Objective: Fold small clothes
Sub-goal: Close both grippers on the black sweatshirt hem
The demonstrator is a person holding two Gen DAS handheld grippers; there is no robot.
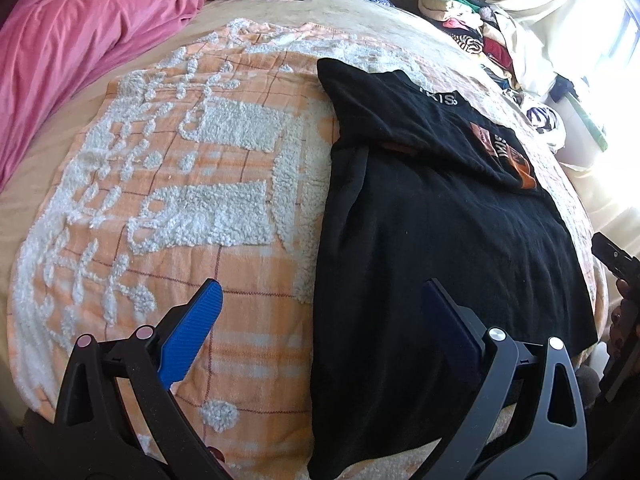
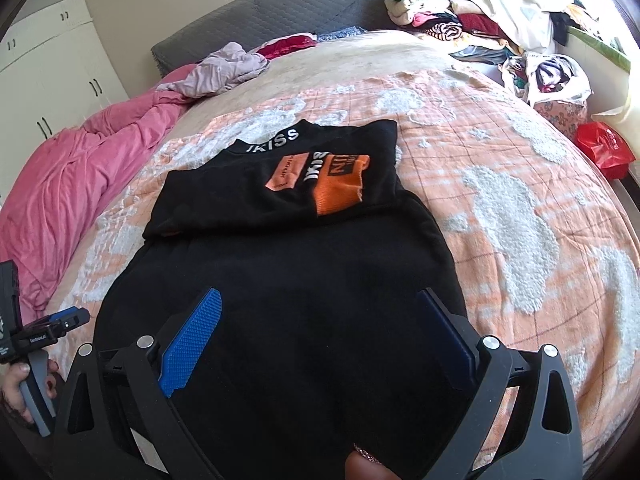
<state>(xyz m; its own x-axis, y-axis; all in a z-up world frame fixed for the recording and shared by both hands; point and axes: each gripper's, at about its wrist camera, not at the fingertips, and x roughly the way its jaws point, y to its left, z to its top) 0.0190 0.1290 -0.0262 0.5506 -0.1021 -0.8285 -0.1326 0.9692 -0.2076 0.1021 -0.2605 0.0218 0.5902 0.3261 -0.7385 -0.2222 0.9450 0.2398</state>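
A black T-shirt with an orange print and white collar lettering lies flat on the orange-and-white blanket, both sleeves folded in over its chest. It also shows in the right wrist view. My left gripper is open and empty, hovering above the shirt's left edge near the hem. My right gripper is open and empty, hovering above the shirt's lower half. The left gripper also shows at the left edge of the right wrist view.
The orange-and-white blanket covers the bed. A pink quilt lies bunched along the left side. A pile of clothes sits at the far right corner. A red bag lies beside the bed's right edge.
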